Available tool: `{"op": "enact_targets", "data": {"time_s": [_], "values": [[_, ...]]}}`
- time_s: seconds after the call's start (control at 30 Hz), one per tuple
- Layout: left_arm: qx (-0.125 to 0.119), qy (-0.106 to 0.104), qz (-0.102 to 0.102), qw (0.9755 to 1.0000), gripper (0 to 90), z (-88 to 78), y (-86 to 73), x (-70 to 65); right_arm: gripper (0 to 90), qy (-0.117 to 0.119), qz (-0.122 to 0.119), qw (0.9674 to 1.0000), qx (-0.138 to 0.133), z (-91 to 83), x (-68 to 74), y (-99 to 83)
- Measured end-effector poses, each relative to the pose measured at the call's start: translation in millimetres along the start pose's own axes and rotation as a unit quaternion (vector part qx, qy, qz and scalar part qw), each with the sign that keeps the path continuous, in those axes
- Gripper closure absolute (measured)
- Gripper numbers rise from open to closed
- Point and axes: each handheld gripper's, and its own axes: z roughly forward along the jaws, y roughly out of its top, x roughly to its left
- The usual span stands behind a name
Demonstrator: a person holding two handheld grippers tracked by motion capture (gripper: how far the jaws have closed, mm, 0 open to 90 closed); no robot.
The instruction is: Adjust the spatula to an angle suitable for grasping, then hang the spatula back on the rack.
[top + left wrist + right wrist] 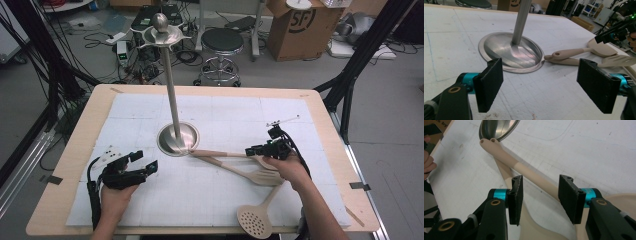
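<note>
A steel stand (pixel 172 100) rises from a round base (pixel 170 142) at mid-table, with hooks at its top. Two beige wooden utensils lie crossed, their handle ends against the base: a spatula (pixel 599 50) and a slotted turner (pixel 265 177). A perforated skimmer (pixel 255 220) lies near the front edge. My right gripper (pixel 540 181) stands open astride one utensil handle (pixel 529 173); its pads are clear of the handle. The other handle (pixel 504 171) passes under its left jaw. My left gripper (pixel 146 161) rests on the mat left of the base, open and holding nothing (pixel 540 63).
A white mat (pixel 125 110) covers the wooden table (pixel 85 125). Beyond the far edge stand a black stool (pixel 221 42) and a cardboard box (pixel 300 25), with cables on the floor. Black frame legs flank the table on both sides.
</note>
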Motion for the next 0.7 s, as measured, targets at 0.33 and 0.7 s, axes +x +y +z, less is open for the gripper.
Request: {"op": "enact_targets", "data": {"time_s": [0.33,0.7], "values": [[0.0,0.001,-0.002,1.0,21.9,-0.3,0.0,0.9,54.0,-0.002,-0.006,0.9997,0.022,9.4,-5.6,2.2],[0.001,0.0,-0.003,1.0,21.9,0.2,-0.1,0.6,53.0,-0.004,-0.033,0.9981,0.052,20.8,-6.2,9.0]]}}
